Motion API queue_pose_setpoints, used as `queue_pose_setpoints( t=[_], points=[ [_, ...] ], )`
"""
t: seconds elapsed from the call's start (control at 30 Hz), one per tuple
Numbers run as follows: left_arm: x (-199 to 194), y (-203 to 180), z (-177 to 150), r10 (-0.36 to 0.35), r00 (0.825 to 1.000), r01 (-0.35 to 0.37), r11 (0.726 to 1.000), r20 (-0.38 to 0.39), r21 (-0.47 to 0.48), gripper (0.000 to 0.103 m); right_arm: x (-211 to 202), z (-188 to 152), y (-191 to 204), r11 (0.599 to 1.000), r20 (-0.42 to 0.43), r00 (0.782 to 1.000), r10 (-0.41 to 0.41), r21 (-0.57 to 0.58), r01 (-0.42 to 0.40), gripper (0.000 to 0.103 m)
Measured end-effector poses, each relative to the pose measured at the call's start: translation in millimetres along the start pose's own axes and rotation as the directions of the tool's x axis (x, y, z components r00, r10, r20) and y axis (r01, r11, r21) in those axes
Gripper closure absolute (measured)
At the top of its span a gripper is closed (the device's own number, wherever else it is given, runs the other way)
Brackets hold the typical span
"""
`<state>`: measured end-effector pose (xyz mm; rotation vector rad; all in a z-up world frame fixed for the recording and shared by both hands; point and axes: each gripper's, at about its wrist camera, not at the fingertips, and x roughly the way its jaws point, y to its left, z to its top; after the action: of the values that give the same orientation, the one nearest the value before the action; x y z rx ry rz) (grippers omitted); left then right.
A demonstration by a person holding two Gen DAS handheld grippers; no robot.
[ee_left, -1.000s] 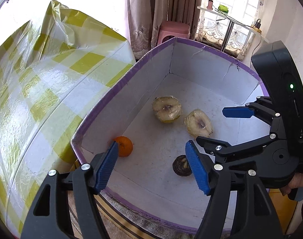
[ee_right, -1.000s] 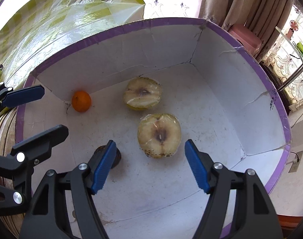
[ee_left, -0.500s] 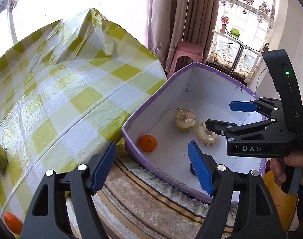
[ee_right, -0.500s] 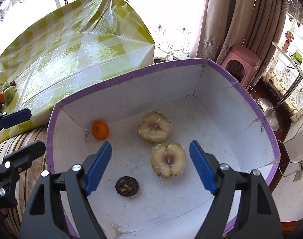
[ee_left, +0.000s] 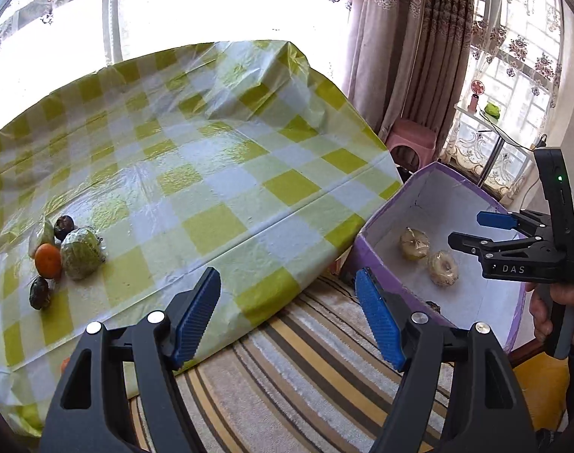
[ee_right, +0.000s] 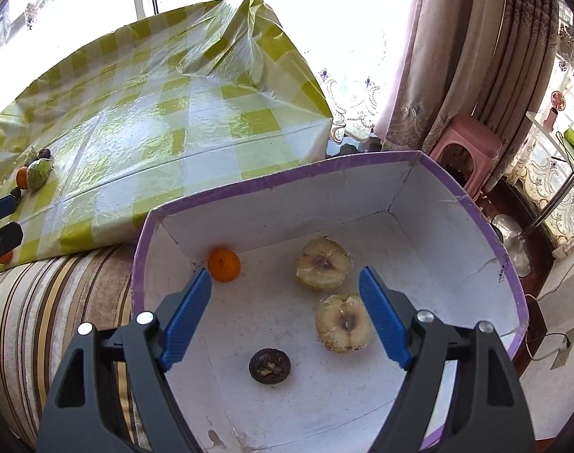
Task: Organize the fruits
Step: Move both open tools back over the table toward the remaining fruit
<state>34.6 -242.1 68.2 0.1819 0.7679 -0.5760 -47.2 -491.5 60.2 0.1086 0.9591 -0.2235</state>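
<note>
Checked tablecloth (ee_left: 211, 173) now nearer, curtains (ee_left: 411, 56) behind.

A checked tablecloth (ee_left: 219, 173) carries a small fruit cluster (ee_left: 60, 253); the purple-rimmed box (ee_right: 487, 241) stands beside it.

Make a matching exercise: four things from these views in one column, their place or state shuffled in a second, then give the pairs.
Things:
1. wrapped green fruit
2. halved fruit
3. left gripper
4. pink stool

Places or states:
A. cut side up in the purple-rimmed box
B. by the curtain
C. on the checked tablecloth
D. open, empty

Pairs: 1-C, 2-A, 3-D, 4-B
</note>
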Motion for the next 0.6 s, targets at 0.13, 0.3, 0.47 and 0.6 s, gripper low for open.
queue_pose_setpoints(
  t=[0.13,0.3,0.47,0.6],
  points=[
    [-20,30,-11,0.051,0.999,-0.049,0.997,0.018,-0.059,0.031,-3,4,12,1.0,0.012,1.0,0.006,-0.021,-0.006,0.022],
    [-39,66,-26,0.118,0.993,-0.114,0.985,0.019,-0.128,0.031,-5,8,30,0.998,0.024,0.999,0.028,-0.055,-0.027,0.022],
    [-54,96,-44,0.18,0.984,-0.176,0.967,0.005,-0.185,0.032,-4,10,52,0.994,0.024,0.998,0.066,-0.086,-0.063,0.022],
    [-60,123,-58,0.225,0.974,-0.225,0.944,-0.027,-0.242,0.032,-2,11,76,0.986,0.017,0.995,0.102,-0.131,-0.098,0.022]
  ],
)
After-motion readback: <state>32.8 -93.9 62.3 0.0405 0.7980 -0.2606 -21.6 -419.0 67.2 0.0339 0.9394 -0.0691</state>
